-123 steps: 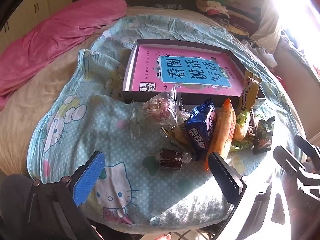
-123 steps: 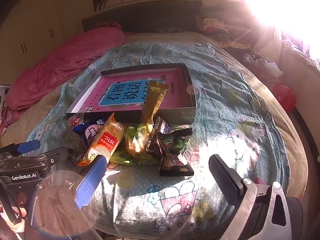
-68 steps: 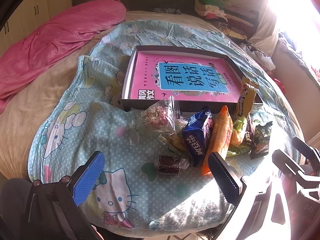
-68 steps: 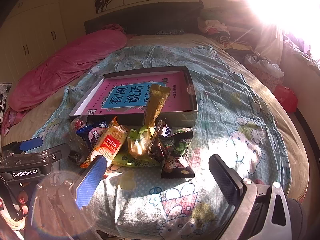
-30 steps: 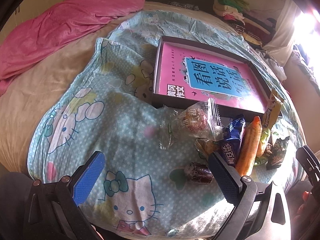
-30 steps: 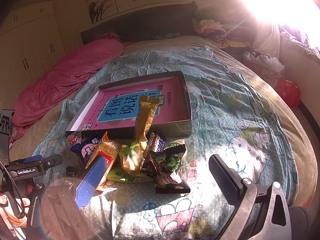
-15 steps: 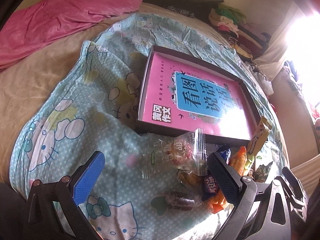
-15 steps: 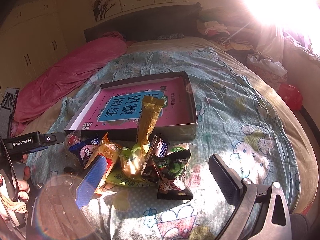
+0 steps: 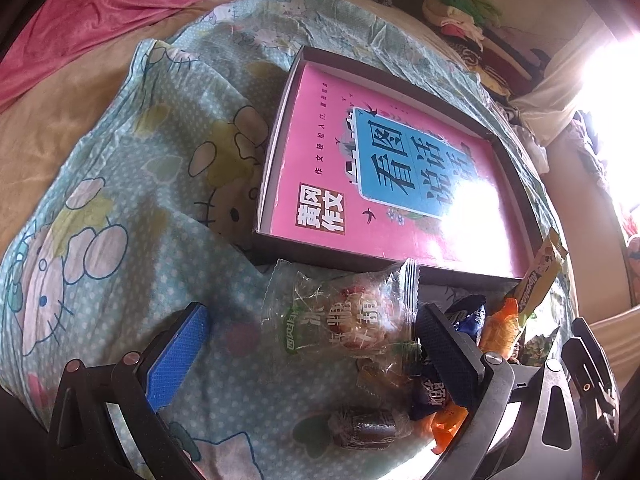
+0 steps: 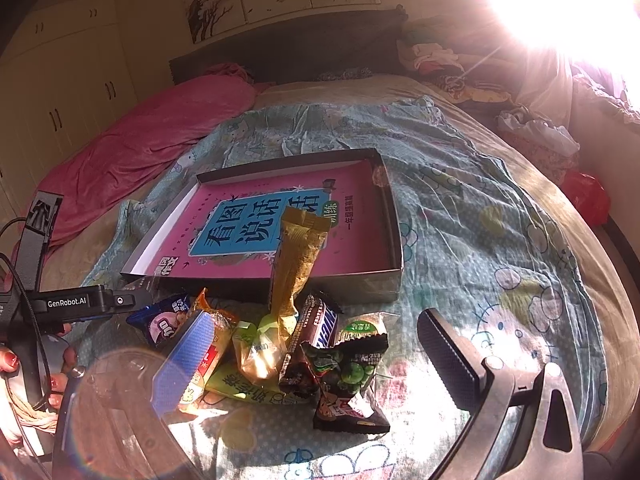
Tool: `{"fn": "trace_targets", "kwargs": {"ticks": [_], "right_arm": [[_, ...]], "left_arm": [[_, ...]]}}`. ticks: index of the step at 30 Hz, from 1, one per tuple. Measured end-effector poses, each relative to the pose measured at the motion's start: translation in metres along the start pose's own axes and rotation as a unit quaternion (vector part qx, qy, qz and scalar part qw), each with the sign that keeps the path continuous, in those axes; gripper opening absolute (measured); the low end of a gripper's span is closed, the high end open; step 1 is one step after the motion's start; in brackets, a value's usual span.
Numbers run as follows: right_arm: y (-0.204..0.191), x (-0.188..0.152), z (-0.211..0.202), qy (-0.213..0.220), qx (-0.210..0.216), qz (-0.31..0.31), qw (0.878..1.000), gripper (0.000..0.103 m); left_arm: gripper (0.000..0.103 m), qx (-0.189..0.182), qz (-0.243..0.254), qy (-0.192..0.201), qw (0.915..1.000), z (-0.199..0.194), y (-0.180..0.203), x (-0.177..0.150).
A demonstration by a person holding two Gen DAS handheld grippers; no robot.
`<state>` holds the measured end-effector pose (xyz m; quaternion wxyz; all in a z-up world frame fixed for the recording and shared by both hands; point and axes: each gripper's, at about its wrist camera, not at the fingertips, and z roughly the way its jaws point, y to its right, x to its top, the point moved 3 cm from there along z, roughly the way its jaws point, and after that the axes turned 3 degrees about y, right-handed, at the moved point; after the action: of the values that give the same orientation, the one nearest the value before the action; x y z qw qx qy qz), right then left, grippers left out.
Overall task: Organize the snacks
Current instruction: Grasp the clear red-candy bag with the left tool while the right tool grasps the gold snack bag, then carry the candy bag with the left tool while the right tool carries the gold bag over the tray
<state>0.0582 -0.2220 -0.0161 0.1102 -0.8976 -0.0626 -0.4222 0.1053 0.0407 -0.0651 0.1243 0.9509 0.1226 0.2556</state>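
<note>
A pile of snack packets lies on the bed in front of a shallow dark box holding a pink book. My left gripper is open, its fingers either side of a clear candy bag; a small brown wrapped sweet lies nearer me. My right gripper is open above the pile: a green pea packet, a Snickers bar, a tall gold packet, an orange packet and a blue packet. The box lies beyond.
A light blue Hello Kitty sheet covers the bed. A pink blanket lies at the far left. Clothes are heaped at the far right. Strong sun glare whitens the upper right. The left gripper's body shows at the left.
My left gripper has moved forward and down towards the clear candy bag, which now sits between its fingers. My right gripper has stayed nearly still over the pile.
</note>
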Motion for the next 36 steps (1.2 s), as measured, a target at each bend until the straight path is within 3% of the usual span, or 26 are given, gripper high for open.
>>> {"fn": "trace_targets", "kwargs": {"ticks": [3, 8, 10, 17, 24, 36], "right_arm": [[-0.001, 0.004, 0.009, -0.006, 0.009, 0.0, 1.0, 0.1], [-0.006, 0.009, 0.025, -0.021, 0.024, -0.009, 0.999, 0.075], [-0.01, 0.01, 0.03, -0.024, 0.028, -0.016, 0.999, 0.07], [-0.02, 0.008, 0.044, -0.039, 0.056, -0.03, 0.997, 0.038], [-0.02, 0.005, 0.052, -0.05, 0.064, -0.036, 0.996, 0.022], [-0.022, 0.011, 0.042, -0.024, 0.075, -0.044, 0.996, 0.015]], "left_arm": [[0.102, -0.001, 0.004, -0.002, 1.0, 0.003, 0.001, 0.0], [0.102, -0.005, 0.002, -0.005, 1.0, 0.006, -0.001, 0.001], [0.102, -0.006, 0.002, -0.004, 1.0, 0.006, 0.0, 0.001], [0.093, -0.013, 0.004, -0.003, 0.9999, 0.007, 0.0, 0.004], [0.082, -0.029, -0.003, -0.004, 0.9996, 0.008, -0.003, 0.006], [0.065, -0.036, -0.002, -0.001, 0.9993, -0.004, 0.0, -0.001]]}}
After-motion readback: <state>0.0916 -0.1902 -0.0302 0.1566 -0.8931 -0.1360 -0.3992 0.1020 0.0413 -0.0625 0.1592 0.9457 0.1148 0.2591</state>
